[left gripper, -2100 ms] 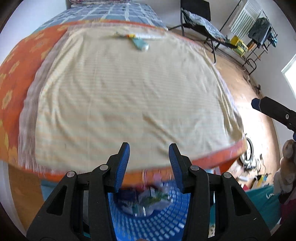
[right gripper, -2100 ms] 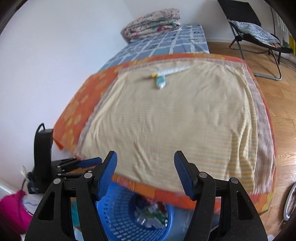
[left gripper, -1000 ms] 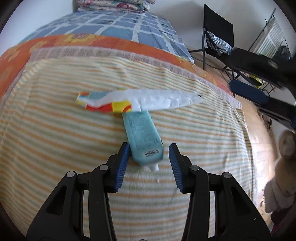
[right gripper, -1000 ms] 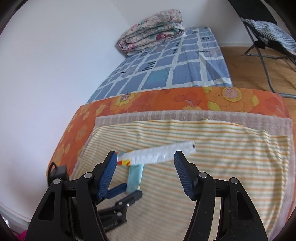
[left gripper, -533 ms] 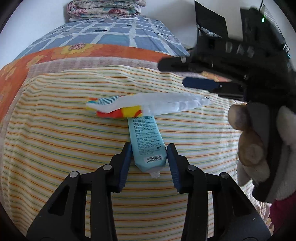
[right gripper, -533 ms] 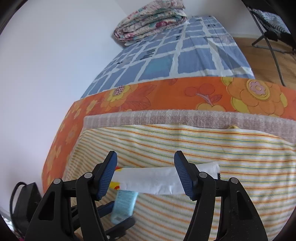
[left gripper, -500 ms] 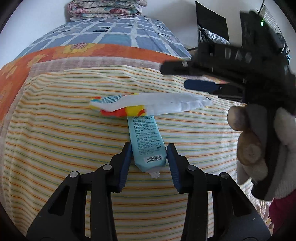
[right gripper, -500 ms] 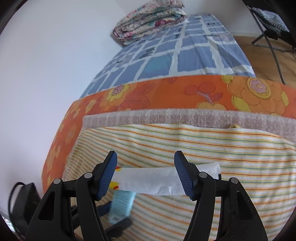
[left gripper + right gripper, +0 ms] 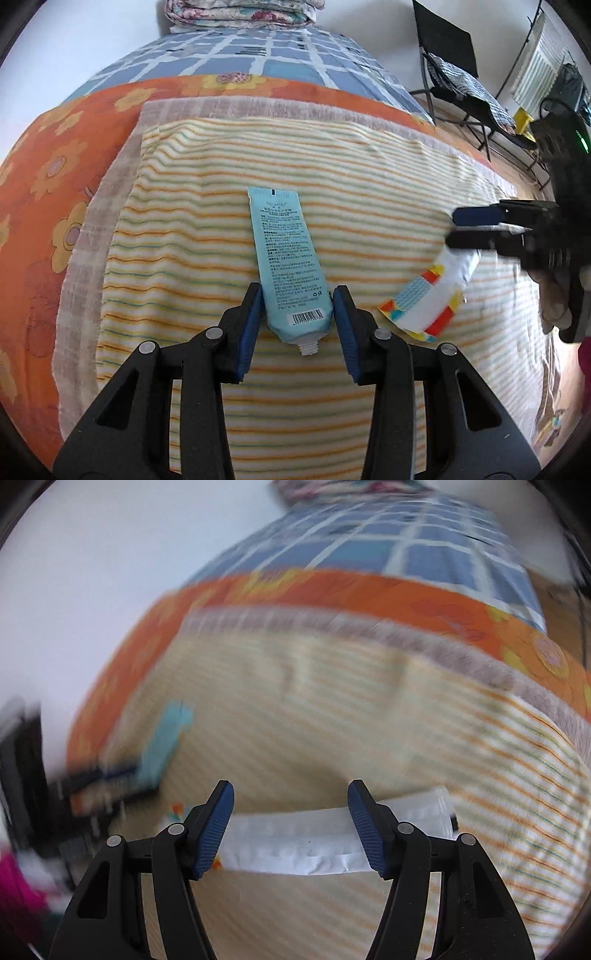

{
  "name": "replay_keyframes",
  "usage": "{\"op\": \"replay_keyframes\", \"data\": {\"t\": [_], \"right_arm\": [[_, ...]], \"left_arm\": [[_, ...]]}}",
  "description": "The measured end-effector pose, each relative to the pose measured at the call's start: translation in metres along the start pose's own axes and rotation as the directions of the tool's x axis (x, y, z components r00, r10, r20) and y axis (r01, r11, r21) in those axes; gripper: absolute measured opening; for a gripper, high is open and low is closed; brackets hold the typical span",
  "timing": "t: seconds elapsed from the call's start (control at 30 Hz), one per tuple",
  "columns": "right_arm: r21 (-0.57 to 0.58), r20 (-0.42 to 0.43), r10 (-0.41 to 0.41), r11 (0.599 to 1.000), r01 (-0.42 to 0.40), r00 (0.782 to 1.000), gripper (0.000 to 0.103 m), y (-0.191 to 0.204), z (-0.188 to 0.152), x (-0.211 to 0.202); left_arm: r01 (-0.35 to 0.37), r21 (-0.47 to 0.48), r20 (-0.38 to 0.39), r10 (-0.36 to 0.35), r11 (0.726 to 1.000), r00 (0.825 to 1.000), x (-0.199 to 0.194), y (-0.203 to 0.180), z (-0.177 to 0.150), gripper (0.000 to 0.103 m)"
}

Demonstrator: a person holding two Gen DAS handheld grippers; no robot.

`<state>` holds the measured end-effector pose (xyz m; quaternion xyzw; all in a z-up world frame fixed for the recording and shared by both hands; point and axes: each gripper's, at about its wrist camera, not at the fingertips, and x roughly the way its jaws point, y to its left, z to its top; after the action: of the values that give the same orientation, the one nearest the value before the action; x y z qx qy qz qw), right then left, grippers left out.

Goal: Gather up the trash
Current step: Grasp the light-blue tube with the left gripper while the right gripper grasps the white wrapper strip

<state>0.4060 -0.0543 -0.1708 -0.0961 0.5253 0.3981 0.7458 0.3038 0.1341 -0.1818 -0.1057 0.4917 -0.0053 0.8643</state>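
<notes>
The left hand-held gripper (image 9: 297, 317) has its blue pads pressed against both sides of a light-blue squeezable plastic tube (image 9: 288, 266) lying on the striped yellow towel (image 9: 184, 206) covering the bed, capless nozzle toward the camera, clamped for lifting. At three o'clock, the right hand-held gripper (image 9: 456, 230) appears pinched on one end of a white crinkled wrapper with colourful print (image 9: 430, 295), which dangles clear of the towel, likely for carrying away.

Bed (image 9: 92, 155) carries striped towel (image 9: 207, 206); blue tube (image 9: 288, 266) lies on it.
</notes>
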Motion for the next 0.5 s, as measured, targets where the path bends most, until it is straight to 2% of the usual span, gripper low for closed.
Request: {"op": "replay_keyframes", "data": {"t": [0.03,0.1,0.2,0.27,0.3,0.33,0.43,0.5], "right_arm": [[-0.039,-0.007,-0.063,0.997,0.063,0.998,0.063,0.008,-0.006,-0.003],[-0.007,0.017,-0.109,0.994,0.110,0.994,0.063,0.011,-0.014,-0.011],[0.156,0.095,-0.151,0.978,0.135,0.984,0.063,0.012,-0.032,-0.043],[0.259,0.122,-0.107,0.963,0.073,0.987,0.063,0.010,-0.046,-0.057],[0.299,0.118,-0.081,0.953,0.043,0.990,0.063,0.010,-0.052,-0.059],[0.341,0.092,-0.059,0.940,0.024,0.994,0.063,0.008,-0.062,-0.058],[0.423,0.042,-0.038,0.906,0.017,0.998,0.063,0.000,-0.075,-0.048],[0.498,0.042,0.014,0.867,-0.033,0.999,0.063,-0.009,-0.079,-0.037]], "left_arm": [[0.008,0.007,-0.005,-0.008,1.000,1.000,0.000,0.001,0.000,0.040],[0.022,0.001,-0.011,-0.022,1.000,1.000,-0.002,0.001,0.002,0.040],[0.034,-0.033,-0.013,-0.035,0.999,0.999,-0.003,0.004,0.009,0.040],[0.043,-0.046,-0.009,-0.043,0.998,0.999,-0.003,0.006,0.013,0.042],[0.043,-0.044,-0.012,-0.043,0.998,0.999,-0.001,0.006,0.017,0.050],[0.038,-0.041,-0.018,-0.039,0.998,0.999,0.001,0.007,0.020,0.052],[0.013,-0.058,-0.036,-0.015,0.998,0.999,0.010,0.011,0.027,0.053],[-0.001,-0.058,-0.034,-0.001,0.998,0.999,0.013,0.012,0.031,0.053]]}}
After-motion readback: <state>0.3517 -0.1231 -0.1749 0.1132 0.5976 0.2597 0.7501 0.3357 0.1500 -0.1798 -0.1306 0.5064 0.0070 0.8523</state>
